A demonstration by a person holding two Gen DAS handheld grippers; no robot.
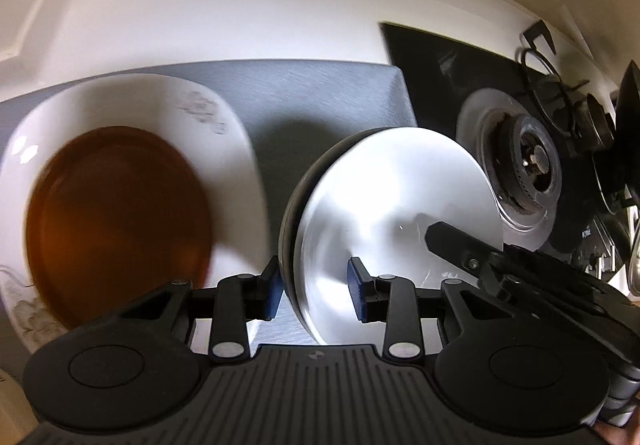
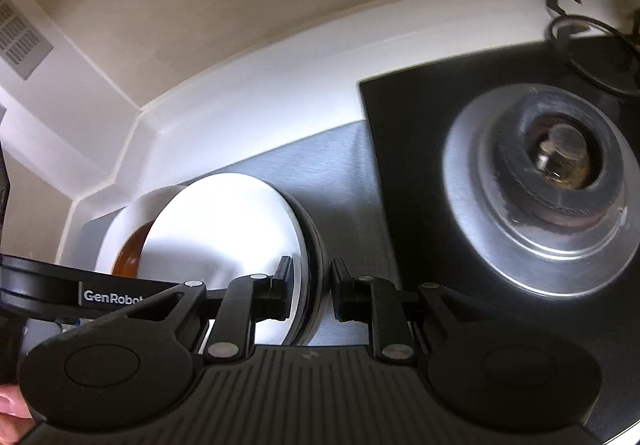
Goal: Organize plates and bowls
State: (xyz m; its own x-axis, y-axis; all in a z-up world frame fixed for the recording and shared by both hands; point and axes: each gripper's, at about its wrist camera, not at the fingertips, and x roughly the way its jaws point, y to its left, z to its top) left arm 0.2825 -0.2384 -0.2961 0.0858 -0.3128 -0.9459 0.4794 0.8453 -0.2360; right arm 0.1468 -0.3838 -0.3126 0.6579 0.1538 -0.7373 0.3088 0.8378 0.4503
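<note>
A bowl, white inside and dark outside, hangs tilted above the grey mat. My left gripper is shut on its near rim, one blue pad outside and one inside. A finger of the right tool reaches in from the right. In the right wrist view my right gripper is shut on the opposite rim of the same bowl. A brown round plate lies on a white flowered plate to the left.
A black gas stove with a steel burner lies right of the mat. A wire pan ring sits at its far corner. White counter and wall run behind. The left tool's black body crosses the lower left.
</note>
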